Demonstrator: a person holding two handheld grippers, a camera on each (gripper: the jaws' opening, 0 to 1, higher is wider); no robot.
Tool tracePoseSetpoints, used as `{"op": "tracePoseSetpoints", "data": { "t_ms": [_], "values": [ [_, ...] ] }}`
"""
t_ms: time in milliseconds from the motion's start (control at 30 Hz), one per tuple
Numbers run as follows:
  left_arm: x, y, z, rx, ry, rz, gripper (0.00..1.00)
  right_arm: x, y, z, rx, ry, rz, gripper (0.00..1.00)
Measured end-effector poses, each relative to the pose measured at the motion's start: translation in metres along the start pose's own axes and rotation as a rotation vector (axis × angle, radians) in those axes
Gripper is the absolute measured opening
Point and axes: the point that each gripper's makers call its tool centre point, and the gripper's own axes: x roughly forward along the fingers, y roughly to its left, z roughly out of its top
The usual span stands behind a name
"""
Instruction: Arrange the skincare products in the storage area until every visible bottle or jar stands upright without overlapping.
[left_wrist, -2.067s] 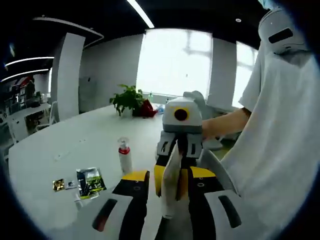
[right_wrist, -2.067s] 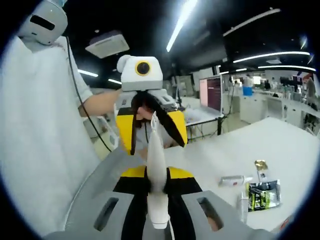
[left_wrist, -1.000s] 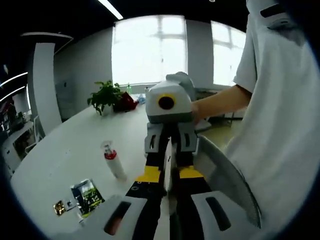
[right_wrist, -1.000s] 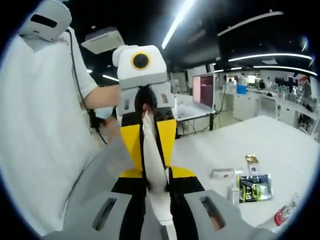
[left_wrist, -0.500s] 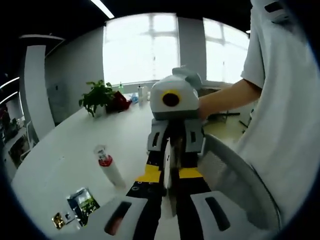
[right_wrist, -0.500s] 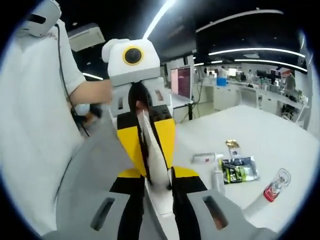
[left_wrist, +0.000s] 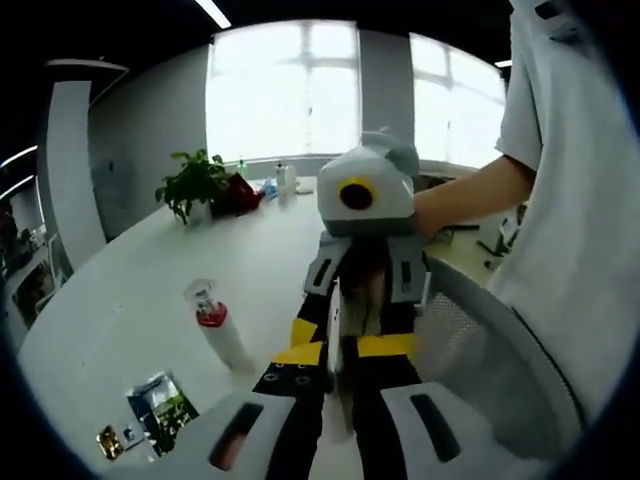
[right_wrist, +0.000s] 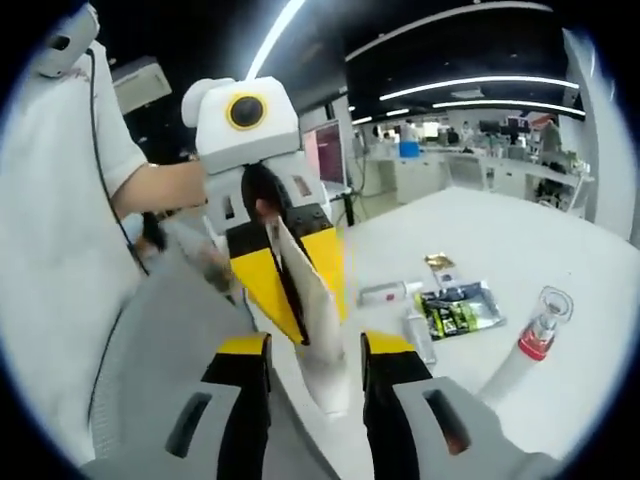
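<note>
Big office room with a long white table (left_wrist: 130, 290), bright windows at 12 o'clock in the left gripper view and a potted plant (left_wrist: 195, 185) out at 10 o'clock. We're holding a white squeeze tube (right_wrist: 310, 320) up in the air between the two tools, well above the table, so it isn't standing anywhere yet.

Our left gripper (right_wrist: 290, 285) has its yellow jaws clamped on the upper part of the tube in the right gripper view, and in the left gripper view its black and yellow jaws sit tight together on the thin white edge. The right gripper (right_wrist: 305, 375) looks let go: its jaws are spread, with the tube's lower end hanging in the gap. Looks like a handoff so the tube can be turned cap-down and stood up.

On the table, a pump bottle with a red collar (right_wrist: 530, 350) is at 4 o'clock in the right gripper view and seems to stand, though the fisheye tilts it. Near it lie a green sachet (right_wrist: 455, 310), a small gold sachet (right_wrist: 438, 262) and two small tubes (right_wrist: 385, 293) on their sides, so plenty is still left to do.
</note>
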Motion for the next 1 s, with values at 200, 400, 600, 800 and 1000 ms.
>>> {"op": "tracePoseSetpoints", "data": {
  "t_ms": [200, 400, 600, 800, 1000],
  "values": [
    [0.011, 0.014, -0.005, -0.019, -0.006, 0.009, 0.13, -0.003, -0.015, -0.015, 0.075, -0.001, -0.066, 0.49],
    [0.025, 0.035, -0.012, -0.037, -0.020, 0.047, 0.13, -0.010, -0.032, -0.028, 0.140, 0.002, -0.146, 0.57],
    [0.036, 0.056, -0.016, -0.053, -0.036, 0.071, 0.13, -0.020, -0.043, -0.035, 0.172, -0.002, -0.208, 0.63],
    [0.045, 0.076, -0.022, -0.040, -0.039, 0.095, 0.13, -0.026, -0.051, -0.037, 0.210, -0.020, -0.274, 0.69],
    [0.054, 0.096, -0.023, -0.049, -0.052, 0.113, 0.13, -0.025, -0.052, -0.040, 0.213, -0.005, -0.314, 0.72]
  ]
}}
